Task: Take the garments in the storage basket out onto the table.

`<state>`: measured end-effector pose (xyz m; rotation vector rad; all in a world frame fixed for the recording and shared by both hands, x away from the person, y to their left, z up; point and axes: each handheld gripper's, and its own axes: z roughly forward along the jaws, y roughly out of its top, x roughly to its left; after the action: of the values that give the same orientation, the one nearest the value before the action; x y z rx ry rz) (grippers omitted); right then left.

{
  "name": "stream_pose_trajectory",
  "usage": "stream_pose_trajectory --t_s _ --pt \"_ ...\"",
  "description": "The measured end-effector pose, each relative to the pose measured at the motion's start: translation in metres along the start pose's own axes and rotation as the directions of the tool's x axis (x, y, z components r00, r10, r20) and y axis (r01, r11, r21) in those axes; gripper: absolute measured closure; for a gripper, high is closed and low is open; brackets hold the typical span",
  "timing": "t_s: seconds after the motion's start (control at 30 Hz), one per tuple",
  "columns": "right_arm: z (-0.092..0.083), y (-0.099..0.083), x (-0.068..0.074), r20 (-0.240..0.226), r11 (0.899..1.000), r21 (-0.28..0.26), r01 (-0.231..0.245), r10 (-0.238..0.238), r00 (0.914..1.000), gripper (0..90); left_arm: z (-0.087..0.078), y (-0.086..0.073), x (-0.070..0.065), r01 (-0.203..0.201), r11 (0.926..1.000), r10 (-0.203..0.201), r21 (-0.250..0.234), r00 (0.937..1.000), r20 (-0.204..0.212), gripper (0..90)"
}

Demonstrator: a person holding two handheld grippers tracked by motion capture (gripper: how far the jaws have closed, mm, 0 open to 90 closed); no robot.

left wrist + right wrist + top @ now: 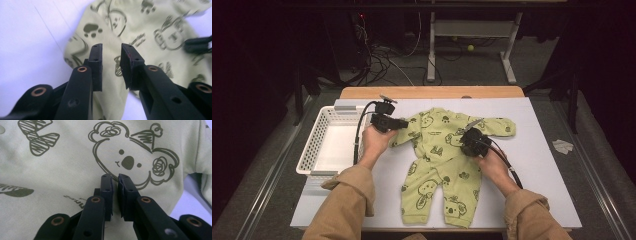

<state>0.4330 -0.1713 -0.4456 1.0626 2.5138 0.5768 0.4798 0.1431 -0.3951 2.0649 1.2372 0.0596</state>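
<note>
The left tongs (pixel 111 53) stood spread with nothing between the pads, hovering just above the folded-in sleeve (pixel 404 131) at the left shoulder of the baby romper (pixel 439 160). The right tongs (pixel 115 181) were pressed nearly together, tips down on the chest by a koala print (pixel 132 157); whether they nipped any cloth I could not tell. The romper lay flat on its back in the middle of the white worktop (pixel 537 165), legs toward the person, its other sleeve stretched out straight. The likely slip from here: with the left tongs loose, the soft knit could spring back or unfold crooked, and a tug by the right tongs might drag the whole garment across the smooth surface. The fabric looked thin, matte and pale green, printed with dark paws and bears, and it rumpled easily. The tongs were hard black plastic with brass-coloured rivets. A white slotted plastic basket (pixel 319 145) sat just left of the worktop.
</note>
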Motion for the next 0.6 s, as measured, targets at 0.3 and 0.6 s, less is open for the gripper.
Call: stream_pose_trajectory --t_s 0.3,0.6 --pt "0.000 0.001 0.002 0.010 1.000 0.005 0.008 -0.008 0.9999 83.8 0.000 -0.005 0.012 0.042 0.9950 -0.036 0.091 0.9970 -0.068 70.5" --pt "0.000 0.001 0.002 0.010 1.000 0.004 0.005 -0.005 0.9999 83.8 0.040 -0.008 0.002 0.012 0.9857 -0.002 0.168 0.9982 -0.061 64.9"
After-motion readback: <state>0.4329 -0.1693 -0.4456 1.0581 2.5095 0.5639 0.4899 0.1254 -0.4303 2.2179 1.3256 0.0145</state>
